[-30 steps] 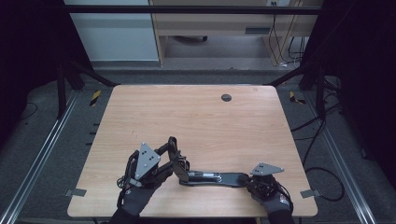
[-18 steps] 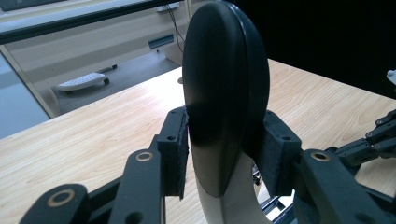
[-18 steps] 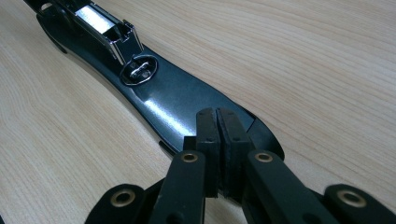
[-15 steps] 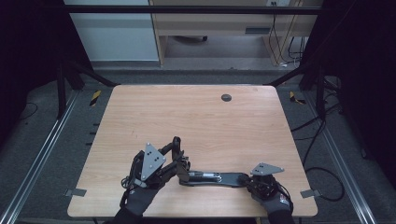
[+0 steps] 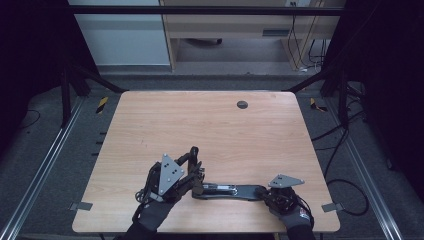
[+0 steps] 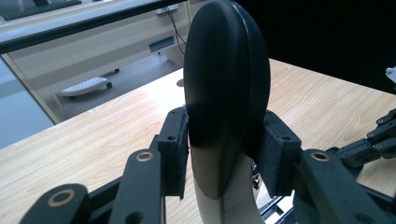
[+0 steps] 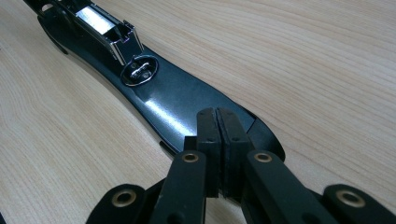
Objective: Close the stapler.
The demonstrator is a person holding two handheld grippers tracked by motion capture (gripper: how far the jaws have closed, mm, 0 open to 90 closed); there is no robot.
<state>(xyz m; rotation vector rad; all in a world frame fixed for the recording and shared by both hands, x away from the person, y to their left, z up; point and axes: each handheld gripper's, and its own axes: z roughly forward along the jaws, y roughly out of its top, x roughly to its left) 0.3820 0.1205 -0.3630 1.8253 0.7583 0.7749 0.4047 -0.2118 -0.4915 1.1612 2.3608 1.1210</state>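
A black stapler (image 5: pixel 230 190) lies swung open near the table's front edge. My left gripper (image 5: pixel 192 160) holds its rounded black top arm (image 6: pixel 227 93) upright, and the pads (image 6: pixel 180 154) press on both sides of it. In the left gripper view my left gripper (image 6: pixel 226 154) is shut on that arm. The stapler's flat base (image 7: pixel 173 102) stretches away from my right gripper (image 7: pixel 217 121), with the metal magazine (image 7: pixel 105 28) and the anvil plate (image 7: pixel 140 70) exposed. My right gripper (image 5: pixel 265 192) rests on the base's end, its pads together with nothing between them.
A small dark round grommet (image 5: pixel 242 104) sits in the wooden table (image 5: pixel 210 130) near its far edge. Metal rails run along the floor on both sides, and cables lie on the floor at the right.
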